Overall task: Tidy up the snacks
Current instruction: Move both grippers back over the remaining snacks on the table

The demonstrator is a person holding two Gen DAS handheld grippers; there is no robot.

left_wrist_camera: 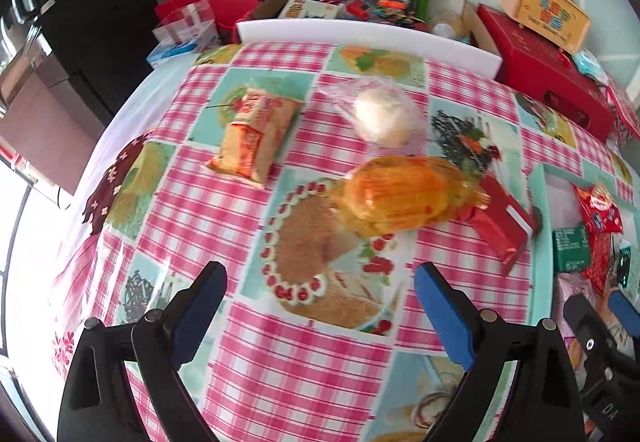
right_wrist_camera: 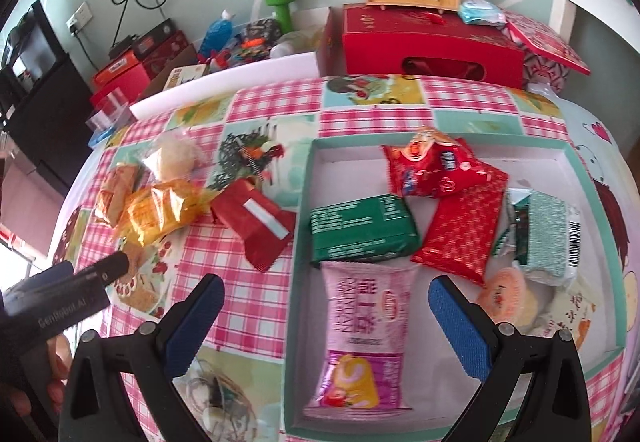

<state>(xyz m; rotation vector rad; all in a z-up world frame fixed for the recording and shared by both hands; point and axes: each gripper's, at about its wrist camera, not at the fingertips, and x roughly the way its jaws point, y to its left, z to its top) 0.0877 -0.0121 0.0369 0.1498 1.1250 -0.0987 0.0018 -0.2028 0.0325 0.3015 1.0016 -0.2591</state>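
Both claws stand spread with nothing between the pads: the left gripper (left_wrist_camera: 320,306) hangs over the checked tablecloth (left_wrist_camera: 280,370), the right gripper (right_wrist_camera: 325,322) over the near end of the teal-rimmed tray (right_wrist_camera: 306,177). That tray already holds several snacks, among them a pink packet (right_wrist_camera: 362,338), a green packet (right_wrist_camera: 362,228) and two red ones. Four snacks lie loose on the cloth outside it. Ahead and slightly right of the left claw lies the yellow-wrapped cake (left_wrist_camera: 404,197), its long axis running roughly across the claw's line of approach, with one end over the red packet (left_wrist_camera: 500,222). Beyond it sits the round white bun in a clear bag (left_wrist_camera: 382,115); further left, well apart, lies the orange biscuit pack (left_wrist_camera: 254,135). Judged from position, the left hand is the nearer to all four, and the yellow cake is its closest target; the tray lies to its right.
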